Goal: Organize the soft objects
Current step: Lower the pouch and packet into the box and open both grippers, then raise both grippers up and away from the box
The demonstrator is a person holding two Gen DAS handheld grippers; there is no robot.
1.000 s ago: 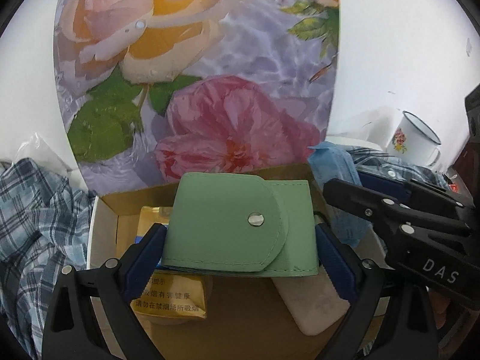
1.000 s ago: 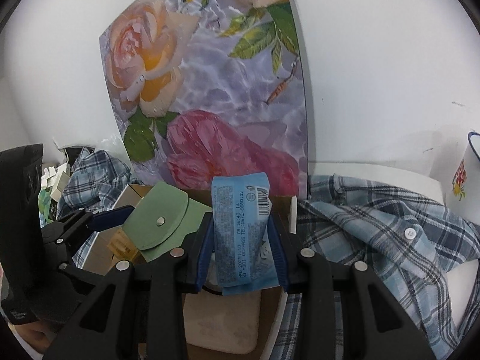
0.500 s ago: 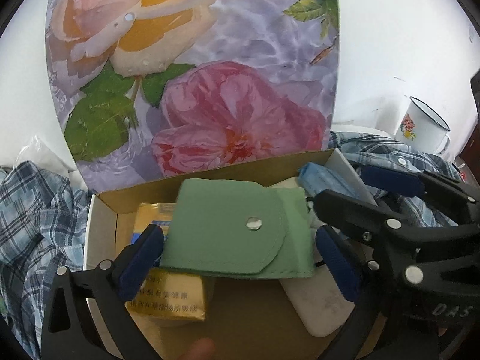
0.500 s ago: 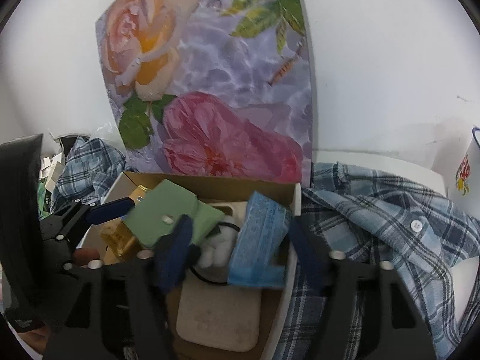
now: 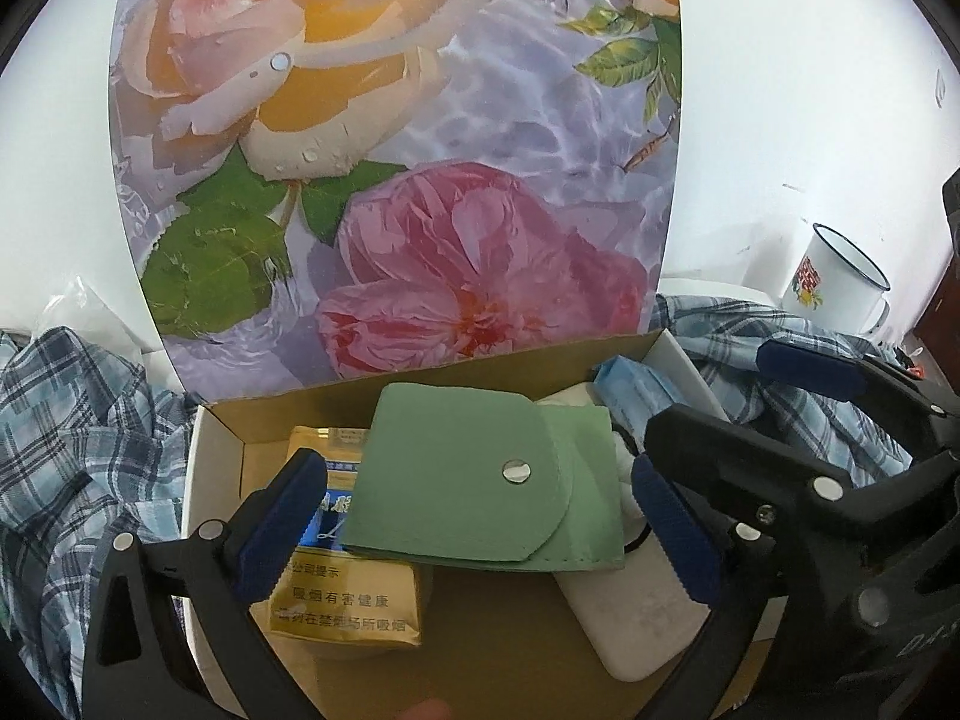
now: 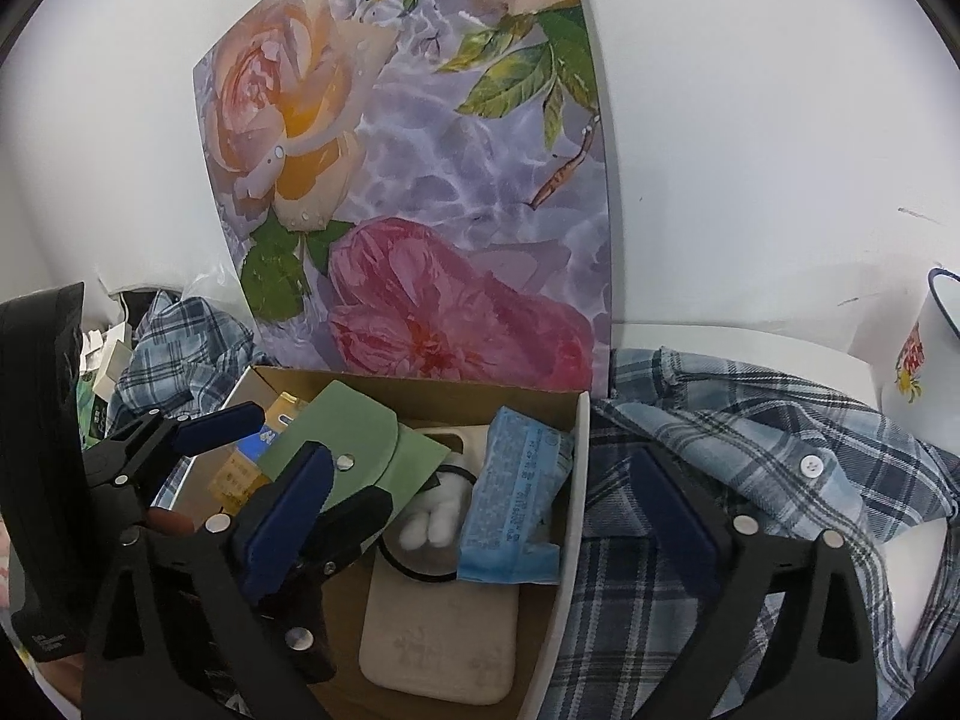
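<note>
Now the blue packet (image 6: 517,495) lies in the box (image 6: 567,480), leaning against its right wall, with its lower end over a black ring (image 6: 414,564) and a white pad (image 6: 441,642). A second ago it stood upright, clamped between the pads of the right gripper (image 6: 480,516); those jaws have just been opening and now stand wide, one finger over the box, the other over the plaid shirt (image 6: 750,456), nothing pressed between them. Judged from this, the packet is released and its placement is done.

The green pouch (image 5: 486,480) lies further left in the box, propped across a gold carton (image 5: 348,600) and the white pad. A second ago it sat squeezed between the left pads; it now rests lower and slightly tilted. The left gripper (image 5: 480,528) is spread fully, its pads standing just clear of the pouch's two ends, so the pouch is also let go, though it lies between the fingers.

Some white cotton-like pieces (image 6: 429,525) sit inside the black ring, between pouch and packet.

Outside the box, the shirt is spread on the surface to the right and bunched at the left; if it counts as a soft object, it is likely the next item. An enamel mug (image 5: 840,288) stands well apart at the far right, and a floral board (image 5: 420,150) leans on the wall behind the box.
</note>
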